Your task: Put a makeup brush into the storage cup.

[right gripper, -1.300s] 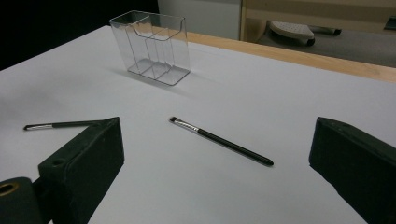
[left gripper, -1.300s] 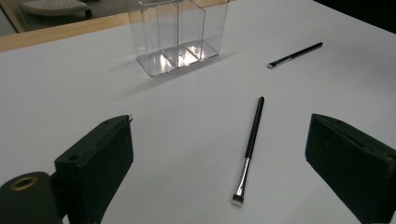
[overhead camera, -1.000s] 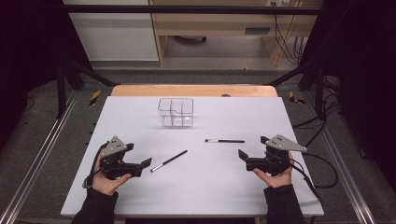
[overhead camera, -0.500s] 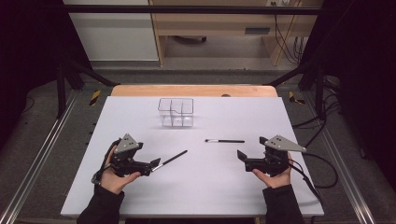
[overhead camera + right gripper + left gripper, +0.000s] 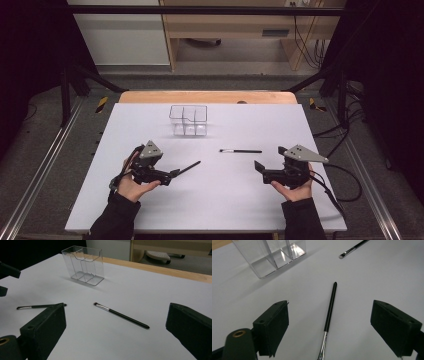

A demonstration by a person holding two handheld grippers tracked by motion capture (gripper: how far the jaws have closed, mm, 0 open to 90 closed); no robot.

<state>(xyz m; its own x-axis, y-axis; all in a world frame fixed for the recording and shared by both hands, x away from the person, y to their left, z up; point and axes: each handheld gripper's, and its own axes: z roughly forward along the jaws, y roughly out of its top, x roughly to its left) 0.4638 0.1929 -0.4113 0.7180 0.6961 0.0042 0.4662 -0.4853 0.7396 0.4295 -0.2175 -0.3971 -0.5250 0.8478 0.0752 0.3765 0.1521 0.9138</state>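
Brushes lie flat on a matte white table [image 5: 320,130]: two thin black rods, round in section, each with a short bright metal collar near the bristle end. A clear hard-plastic organizer [image 5: 188,120], boxy and split into upright compartments, stands at 12 o'clock, well apart from both.

The near brush [image 5: 329,315] lies between the jaws of the left gripper [image 5: 329,332], about midway, its collar end toward the gripper and its black tail pointing to 12 o'clock. The jaws stand wide and have just been closing slightly; their blocky black pads press on nothing. In the high view this gripper [image 5: 172,173] sits at 8 o'clock of the table.

The second brush [image 5: 121,315] rests ahead of the right gripper [image 5: 112,340], at its 12 o'clock and apart from it, bristles toward 10 o'clock. Those jaws are wide too, and hold nothing.

Bare table surrounds both brushes, and the front edge runs behind the hands at 6 o'clock.
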